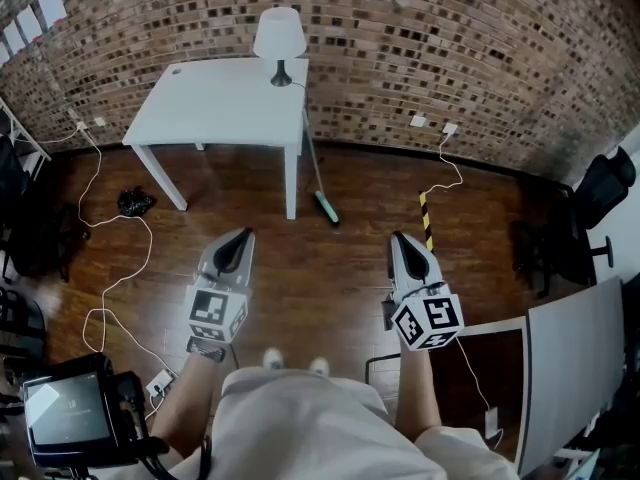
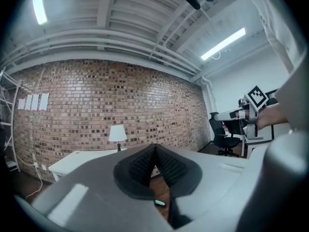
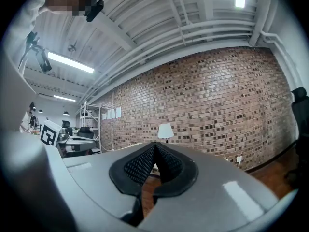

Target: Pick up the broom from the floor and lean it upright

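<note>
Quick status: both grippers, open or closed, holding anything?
Left gripper: closed, jaws together, holding nothing.
Right gripper: closed, jaws together, holding nothing.

Glossy dark wood floor [image 1: 330, 268]; rough brick wall [image 1: 450, 48]; smooth matt white table [image 1: 220, 103].

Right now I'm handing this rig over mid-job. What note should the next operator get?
Left gripper: shut, empty, held level above the floor.
Right gripper: shut, empty, also level.
Broom: ahead of both grippers, green head on the floor, handle apparently propped against the edge of the white table, near the lamp.
Done: the broom looks already leaned upright; neither gripper touches it.
Left: probably only a check that it will not slide.
</note>
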`<state>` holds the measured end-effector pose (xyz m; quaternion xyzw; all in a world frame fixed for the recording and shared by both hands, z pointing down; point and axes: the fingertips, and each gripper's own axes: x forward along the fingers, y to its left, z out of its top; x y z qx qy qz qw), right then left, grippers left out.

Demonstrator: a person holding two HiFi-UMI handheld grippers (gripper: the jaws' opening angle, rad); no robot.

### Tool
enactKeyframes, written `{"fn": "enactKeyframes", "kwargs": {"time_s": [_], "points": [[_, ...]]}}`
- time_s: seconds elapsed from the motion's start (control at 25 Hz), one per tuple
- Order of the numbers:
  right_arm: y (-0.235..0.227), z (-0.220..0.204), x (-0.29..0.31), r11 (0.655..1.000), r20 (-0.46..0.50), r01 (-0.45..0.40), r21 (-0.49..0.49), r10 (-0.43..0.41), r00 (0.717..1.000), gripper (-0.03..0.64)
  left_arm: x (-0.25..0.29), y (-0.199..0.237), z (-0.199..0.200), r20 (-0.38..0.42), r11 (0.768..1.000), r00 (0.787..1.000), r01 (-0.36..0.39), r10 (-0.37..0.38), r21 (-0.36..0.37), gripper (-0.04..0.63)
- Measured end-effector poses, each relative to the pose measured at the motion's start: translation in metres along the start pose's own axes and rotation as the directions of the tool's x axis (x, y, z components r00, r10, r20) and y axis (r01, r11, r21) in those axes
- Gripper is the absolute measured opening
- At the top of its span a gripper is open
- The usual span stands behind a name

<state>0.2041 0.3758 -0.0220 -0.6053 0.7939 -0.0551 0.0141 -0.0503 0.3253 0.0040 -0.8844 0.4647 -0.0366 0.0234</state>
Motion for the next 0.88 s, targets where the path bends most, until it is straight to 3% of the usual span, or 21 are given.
{"fn": "enactKeyframes", "kwargs": {"time_s": [0.32, 0.88], "points": [[0.014, -0.012, 0.008, 0.998, -0.044, -0.017, -0.062, 0.015, 0.999, 0.011, 0.001, -0.001, -0.007, -0.009, 1.0, 1.0, 0.008, -0.008, 0.015, 0.0], [0.026, -0.008, 0.026, 0.996, -0.058, -0.026, -0.082, 0.022, 0.998, 0.011, 0.002, 0.012, 0.0, -0.005, 1.0, 1.0, 0.011, -0.011, 0.025, 0.0]]}}
